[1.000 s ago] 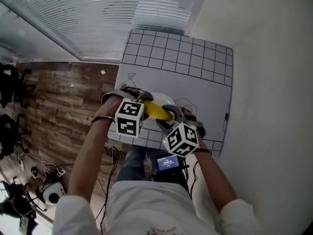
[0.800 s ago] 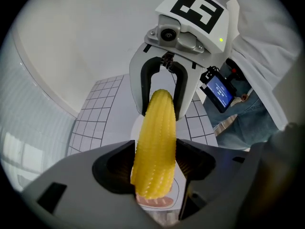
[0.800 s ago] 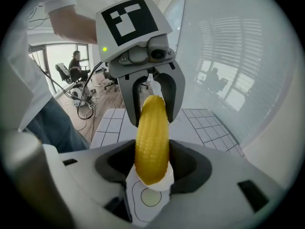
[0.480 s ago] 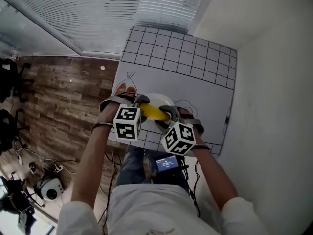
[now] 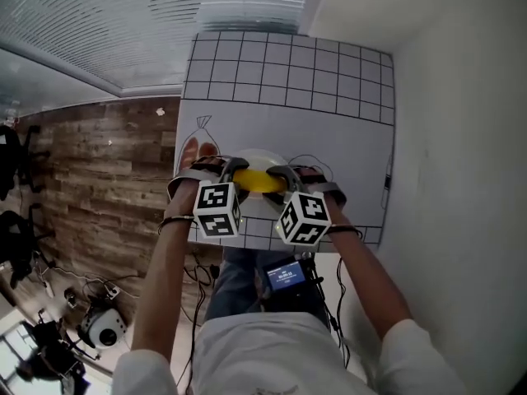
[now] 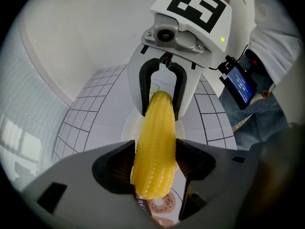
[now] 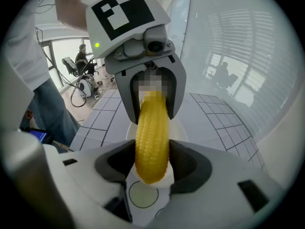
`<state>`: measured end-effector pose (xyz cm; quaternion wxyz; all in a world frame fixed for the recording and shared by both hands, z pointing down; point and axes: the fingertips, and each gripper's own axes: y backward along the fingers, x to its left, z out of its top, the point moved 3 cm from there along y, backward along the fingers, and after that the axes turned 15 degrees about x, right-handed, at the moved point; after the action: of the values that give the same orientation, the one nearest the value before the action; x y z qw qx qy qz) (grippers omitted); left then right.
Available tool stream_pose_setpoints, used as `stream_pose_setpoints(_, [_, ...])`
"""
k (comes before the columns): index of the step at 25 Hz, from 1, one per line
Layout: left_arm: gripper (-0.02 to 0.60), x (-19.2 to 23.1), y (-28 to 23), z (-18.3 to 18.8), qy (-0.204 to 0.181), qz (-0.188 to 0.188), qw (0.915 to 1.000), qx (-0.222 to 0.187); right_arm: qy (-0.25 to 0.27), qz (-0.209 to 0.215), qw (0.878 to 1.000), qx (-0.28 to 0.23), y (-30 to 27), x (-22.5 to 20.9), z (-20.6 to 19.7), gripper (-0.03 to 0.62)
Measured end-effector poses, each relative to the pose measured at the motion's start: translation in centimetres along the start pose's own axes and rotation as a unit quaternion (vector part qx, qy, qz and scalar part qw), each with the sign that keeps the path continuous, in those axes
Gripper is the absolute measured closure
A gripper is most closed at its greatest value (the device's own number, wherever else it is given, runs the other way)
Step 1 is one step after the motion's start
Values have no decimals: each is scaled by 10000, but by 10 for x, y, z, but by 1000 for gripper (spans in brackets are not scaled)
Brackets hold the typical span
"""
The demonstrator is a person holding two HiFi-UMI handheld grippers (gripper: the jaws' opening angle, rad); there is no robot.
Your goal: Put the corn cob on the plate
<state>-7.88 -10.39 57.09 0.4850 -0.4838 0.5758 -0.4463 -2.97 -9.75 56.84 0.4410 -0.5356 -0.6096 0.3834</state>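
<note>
Placement step: the yellow ribbed corn cob [image 5: 257,181] sits level directly over the round white plate [image 5: 262,155]. The left gripper [image 6: 155,163] and right gripper [image 7: 152,163] each clamp one end of it. The next move probably calls for seating the cob at plate centre, then parting both jaw pairs evenly so it cannot roll.

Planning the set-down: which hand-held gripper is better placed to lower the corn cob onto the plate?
Right, slightly. Both hand-held grippers clamp an end of the corn cob, but the right hand-held gripper has the plate beneath its end, while the left hand-held gripper hangs over the mat's doughnut picture.
</note>
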Motion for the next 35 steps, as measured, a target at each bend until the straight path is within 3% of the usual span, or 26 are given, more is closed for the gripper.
stream_pose_setpoints(4, [314,-1,-9,-3,63,-147,9999,-45,112,19,9999,104,-9,-1,-1,372])
stream_pose_setpoints(19, [322,6,-18,-4,108,-79,9997,-182,335,-14,9986,397,-22,-13,-7,370])
stream_pose_setpoints(27, [322,9,-20,-6,55,-102,9996,-253,45,7,9994,335,-24,-15,-7,367])
stream_pose_setpoints(35, [321,8,-24,-7,-31,-170,9994,-285,-435,-4,9989,-155,-13,-18,1,341])
